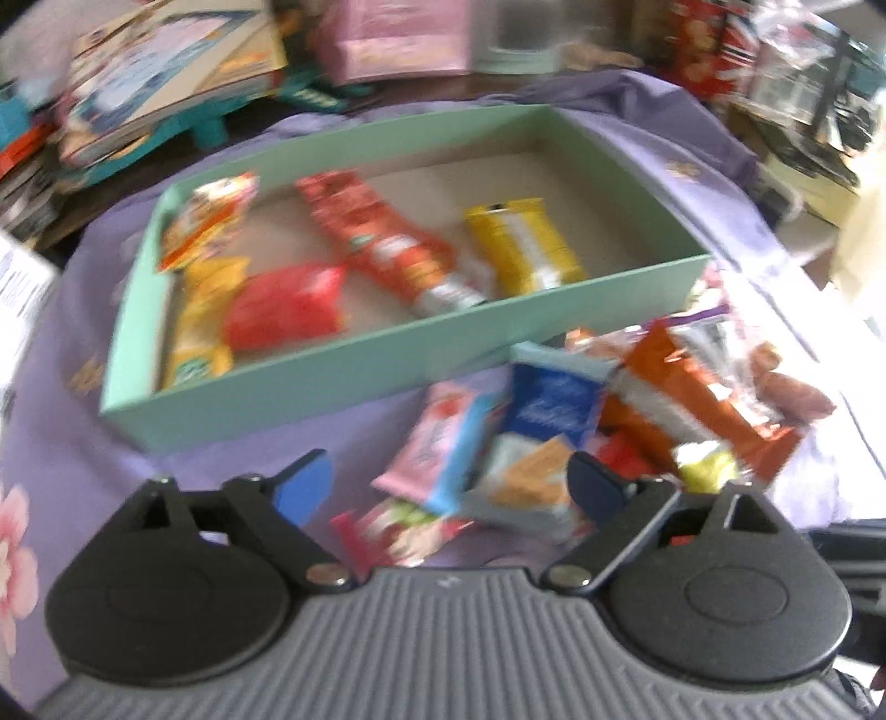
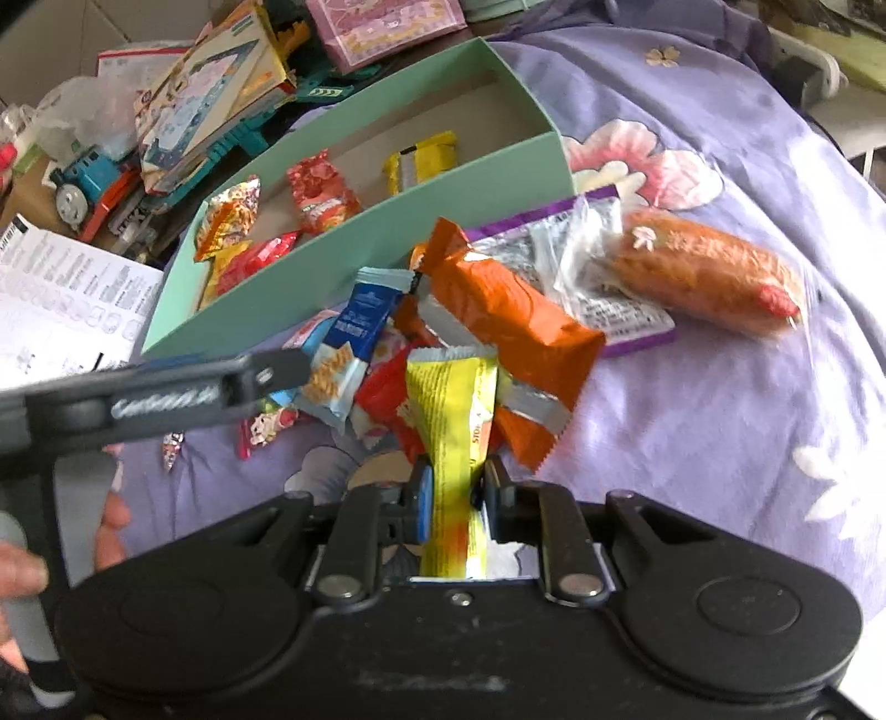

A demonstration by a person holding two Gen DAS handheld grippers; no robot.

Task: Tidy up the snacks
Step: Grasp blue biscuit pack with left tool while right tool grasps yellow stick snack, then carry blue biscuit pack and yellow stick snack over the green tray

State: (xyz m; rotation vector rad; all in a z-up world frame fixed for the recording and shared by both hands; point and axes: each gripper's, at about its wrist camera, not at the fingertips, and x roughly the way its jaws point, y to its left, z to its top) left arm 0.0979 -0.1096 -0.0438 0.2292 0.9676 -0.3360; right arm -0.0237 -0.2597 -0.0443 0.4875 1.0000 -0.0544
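A mint green box (image 1: 332, 360) (image 2: 387, 221) on the purple floral cloth holds several snack packs, among them a red pack (image 1: 288, 304) and a yellow bar (image 1: 520, 243). A heap of loose snacks (image 1: 554, 421) lies in front of it, with an orange pack (image 2: 498, 310) and a blue pack (image 2: 360, 321). My left gripper (image 1: 448, 487) is open and empty above the near edge of the heap; it also shows in the right wrist view (image 2: 277, 371). My right gripper (image 2: 457, 493) is shut on a yellow-green wrapper (image 2: 454, 410).
A wrapped sausage bun (image 2: 703, 277) lies right of the heap on a purple-edged packet. Toy boxes (image 2: 210, 111), a blue toy train (image 2: 83, 177), a pink box (image 1: 398, 39) and printed paper sheets (image 2: 61, 299) crowd the far and left sides.
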